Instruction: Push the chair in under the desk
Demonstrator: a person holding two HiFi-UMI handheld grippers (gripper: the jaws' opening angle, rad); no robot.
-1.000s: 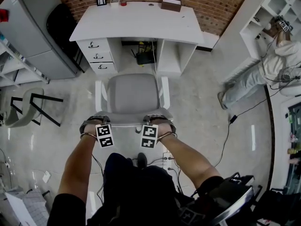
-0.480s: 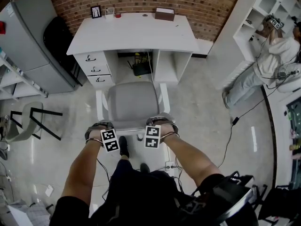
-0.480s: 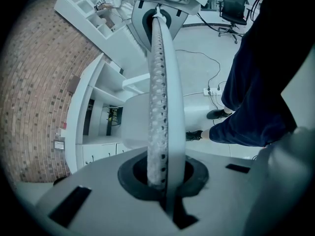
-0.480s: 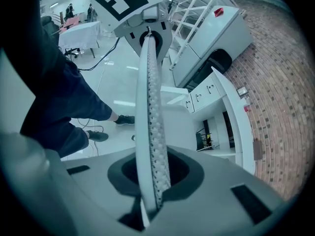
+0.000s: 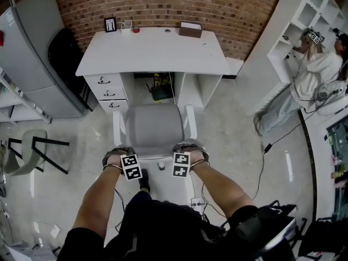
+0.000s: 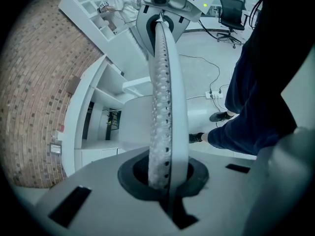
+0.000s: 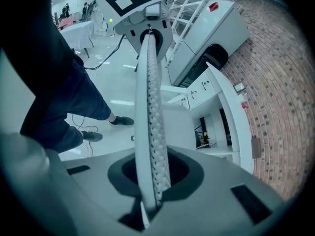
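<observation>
A chair with a grey seat and white arms stands in front of the white desk, its front edge at the knee gap. Both grippers lie along the top of the chair's backrest, tips pointing at each other. In the head view the left gripper and the right gripper sit behind their marker cubes. The left gripper has its jaws pressed together, and so does the right gripper. I see nothing between either pair. Each gripper view shows the other gripper just past the tips.
A grey cabinet and a black chair stand left of the desk. White shelves with a person are at the right. A power strip and cables lie on the floor. A brown box sits on the desk.
The chair has moved forward towards the desk, with both grippers and the person following it. The jaws look the same.
</observation>
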